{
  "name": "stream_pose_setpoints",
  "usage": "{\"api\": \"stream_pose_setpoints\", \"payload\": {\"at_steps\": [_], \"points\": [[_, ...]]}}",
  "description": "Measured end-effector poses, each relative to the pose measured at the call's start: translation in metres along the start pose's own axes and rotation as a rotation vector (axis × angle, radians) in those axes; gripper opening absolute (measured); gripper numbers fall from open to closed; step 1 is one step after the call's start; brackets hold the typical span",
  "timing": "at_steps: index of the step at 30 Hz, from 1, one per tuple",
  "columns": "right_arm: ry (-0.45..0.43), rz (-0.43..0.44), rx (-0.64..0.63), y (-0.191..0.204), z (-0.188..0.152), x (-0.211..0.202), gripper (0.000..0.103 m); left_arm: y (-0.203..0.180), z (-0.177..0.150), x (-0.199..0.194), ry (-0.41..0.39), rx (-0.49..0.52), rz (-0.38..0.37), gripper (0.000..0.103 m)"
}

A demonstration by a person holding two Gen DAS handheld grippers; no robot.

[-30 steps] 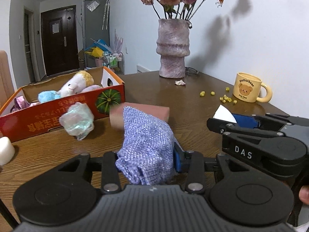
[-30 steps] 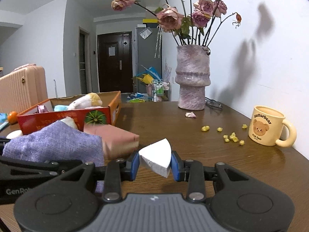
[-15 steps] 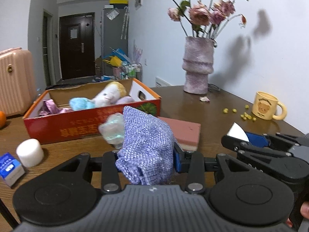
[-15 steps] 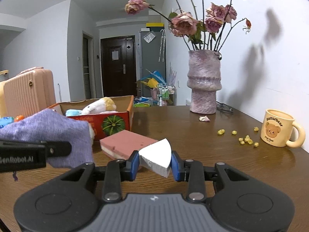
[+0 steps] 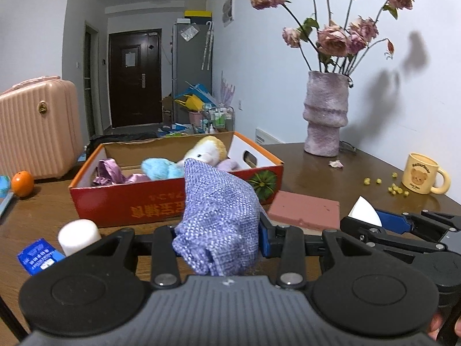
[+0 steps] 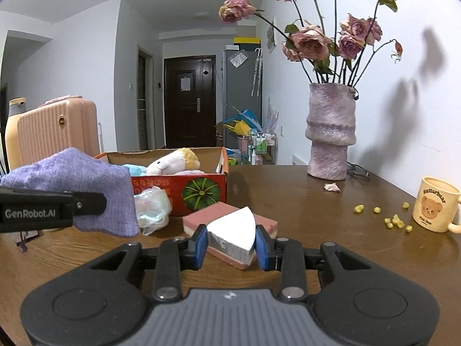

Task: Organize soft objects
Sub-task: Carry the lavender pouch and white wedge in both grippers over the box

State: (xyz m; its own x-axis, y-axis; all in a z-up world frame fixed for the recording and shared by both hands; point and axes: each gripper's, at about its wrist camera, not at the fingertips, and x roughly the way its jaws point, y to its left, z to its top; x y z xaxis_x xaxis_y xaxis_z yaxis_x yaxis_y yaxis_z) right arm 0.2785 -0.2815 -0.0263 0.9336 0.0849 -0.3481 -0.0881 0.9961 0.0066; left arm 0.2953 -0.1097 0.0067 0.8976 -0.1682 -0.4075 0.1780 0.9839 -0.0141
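Left claw [image 5: 217,239] squeezed shut on purple cloth [image 5: 219,216]; right claw [image 6: 231,246] pinched white wedge [image 6: 233,235]. Best: lift cloth over red box [image 5: 173,199] rim at frame middle, drop inside

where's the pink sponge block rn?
The pink sponge block lies flat on the table, just right of the red box, directly ahead of the right tool.
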Motion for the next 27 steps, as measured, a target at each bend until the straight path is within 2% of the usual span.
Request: {"api": "stream_pose_setpoints", "payload": {"at_steps": [27], "points": [[-0.077,0.084,-0.032,0.058,0.034,0.057,0.034,0.063,0.024,0.029,-0.072,-0.058,0.115,0.039]]}}
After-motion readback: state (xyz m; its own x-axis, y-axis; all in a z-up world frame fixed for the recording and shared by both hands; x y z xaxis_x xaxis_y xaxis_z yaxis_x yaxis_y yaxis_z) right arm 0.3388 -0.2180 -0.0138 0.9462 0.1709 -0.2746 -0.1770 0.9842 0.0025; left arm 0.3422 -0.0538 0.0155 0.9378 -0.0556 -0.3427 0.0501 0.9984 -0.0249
